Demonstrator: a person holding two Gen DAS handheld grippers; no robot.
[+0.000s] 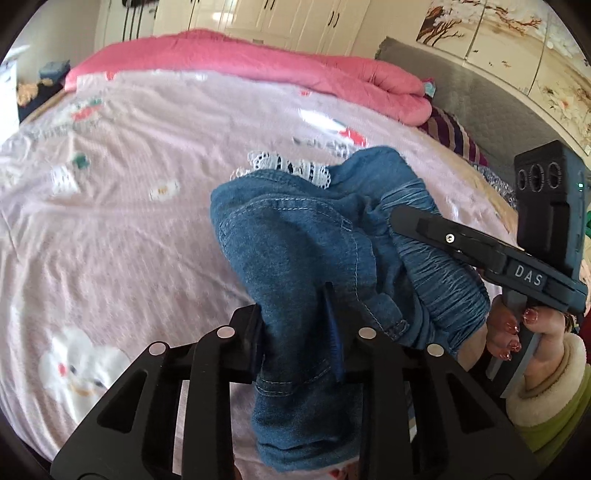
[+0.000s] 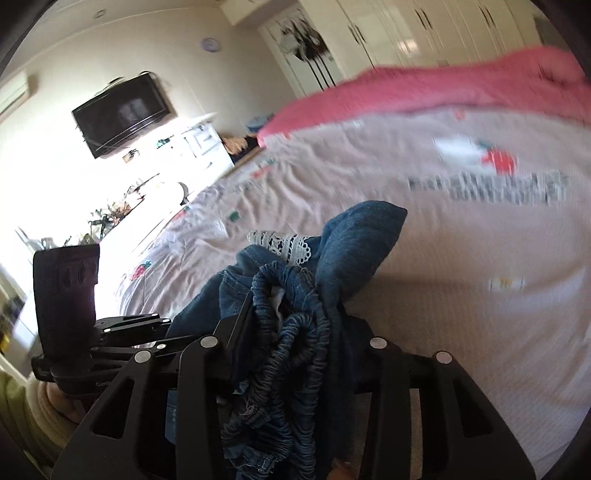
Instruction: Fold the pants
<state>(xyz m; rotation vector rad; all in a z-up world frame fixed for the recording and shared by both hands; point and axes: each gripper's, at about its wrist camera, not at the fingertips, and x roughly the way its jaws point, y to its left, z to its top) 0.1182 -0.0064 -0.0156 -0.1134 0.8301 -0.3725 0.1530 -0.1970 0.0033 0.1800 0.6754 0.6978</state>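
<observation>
Blue denim pants (image 1: 295, 240) with an elastic waistband and white lace trim (image 1: 291, 168) hang bunched above a pink bedsheet (image 1: 110, 221). My left gripper (image 1: 295, 321) is shut on a fold of the denim. My right gripper (image 2: 295, 343) is shut on the gathered elastic waistband (image 2: 295, 332) of the pants (image 2: 354, 251). In the left wrist view the right gripper's body (image 1: 480, 251) comes in from the right, held by a hand, with its fingers against the waistband. In the right wrist view the left gripper's body (image 2: 70, 310) is at lower left.
A pink quilt (image 1: 258, 62) lies rolled along the far side of the bed. A grey headboard (image 1: 480, 107) and striped pillow (image 1: 454, 133) are at the right. A wall TV (image 2: 122, 110), white cabinets and wardrobes (image 2: 424, 33) stand beyond the bed.
</observation>
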